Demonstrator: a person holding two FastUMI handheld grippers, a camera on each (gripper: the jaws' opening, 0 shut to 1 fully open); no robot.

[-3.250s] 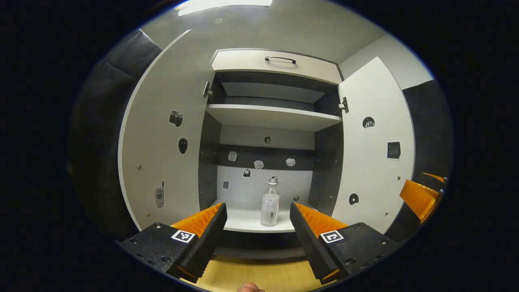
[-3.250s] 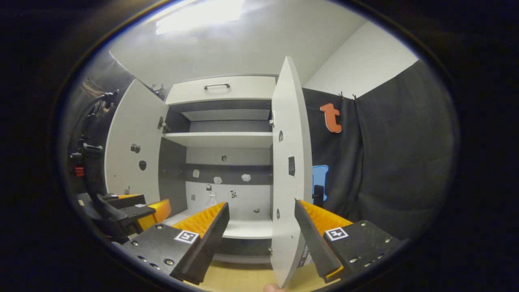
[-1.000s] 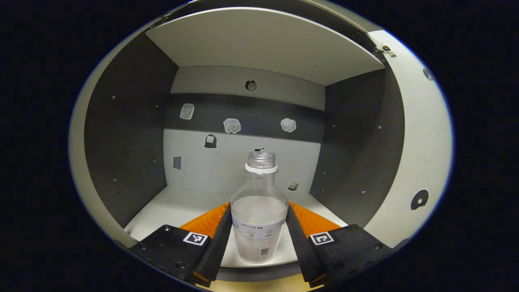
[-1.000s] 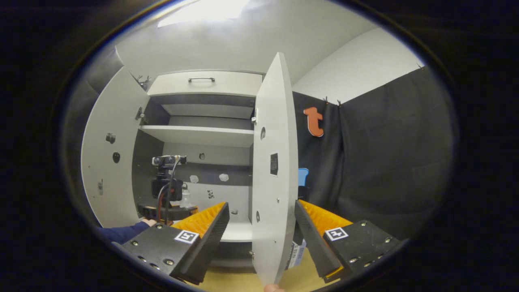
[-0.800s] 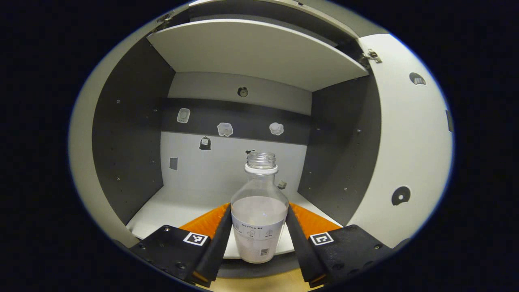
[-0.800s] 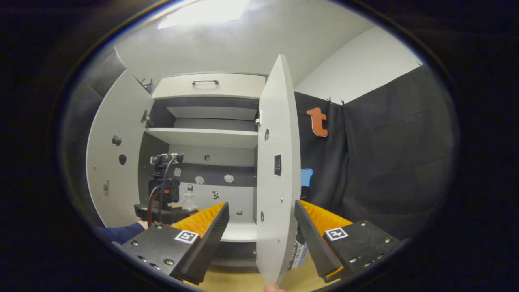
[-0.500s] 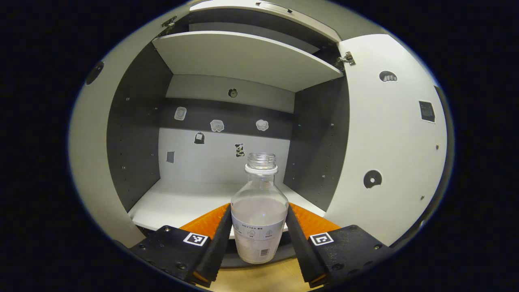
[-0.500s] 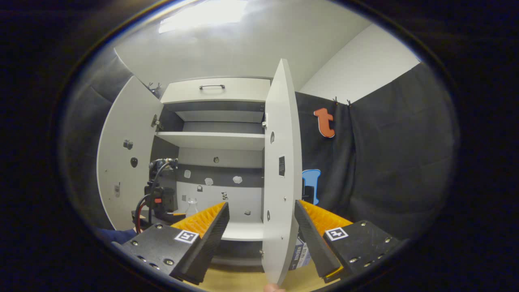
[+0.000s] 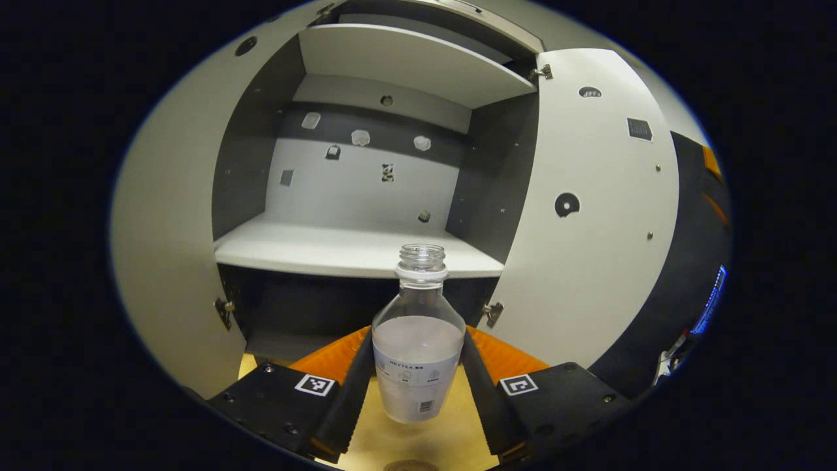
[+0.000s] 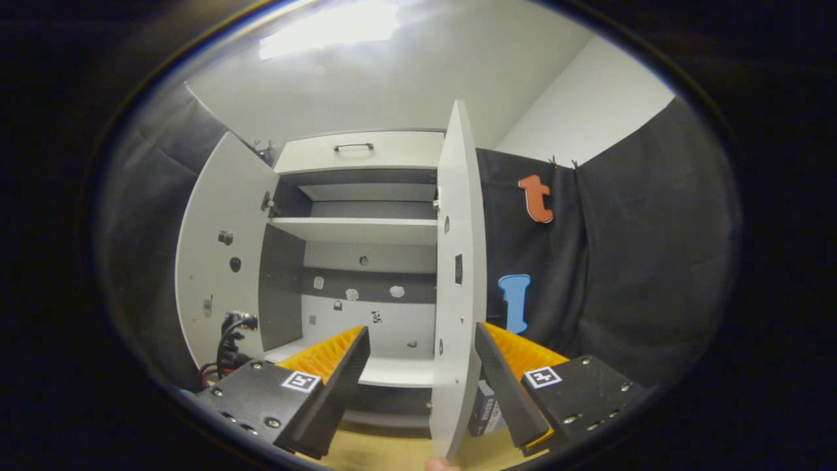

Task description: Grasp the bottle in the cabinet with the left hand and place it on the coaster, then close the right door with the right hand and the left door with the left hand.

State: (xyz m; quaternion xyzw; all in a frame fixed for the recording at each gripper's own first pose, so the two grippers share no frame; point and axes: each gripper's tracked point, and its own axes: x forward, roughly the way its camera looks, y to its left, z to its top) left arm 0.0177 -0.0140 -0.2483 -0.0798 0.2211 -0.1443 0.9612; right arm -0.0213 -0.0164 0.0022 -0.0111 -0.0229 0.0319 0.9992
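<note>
My left gripper (image 9: 417, 379) is shut on a clear, uncapped bottle (image 9: 418, 340) with a white label, both fingers pressing its sides. The bottle hangs upright above the wooden tabletop (image 9: 418, 445), in front of the open cabinet (image 9: 353, 248). A round coaster edge (image 9: 410, 466) peeks in at the very bottom, just below the bottle. In the right gripper view, my right gripper (image 10: 422, 383) stands open, with the edge of the open right door (image 10: 458, 288) running between its fingers. The left door (image 10: 219, 261) stands wide open.
The cabinet's lower shelf (image 10: 392, 369) is bare, an upper shelf (image 10: 356, 229) and a drawer with a handle (image 10: 353, 147) sit above it. Part of the other gripper's rig with cables (image 10: 229, 337) shows at lower left in the right gripper view. A small box (image 10: 482, 399) lies behind the right door.
My left gripper has drawn the bottle out of the cabinet and lowered it over the table. The right gripper has stayed open at the right door's edge.
</note>
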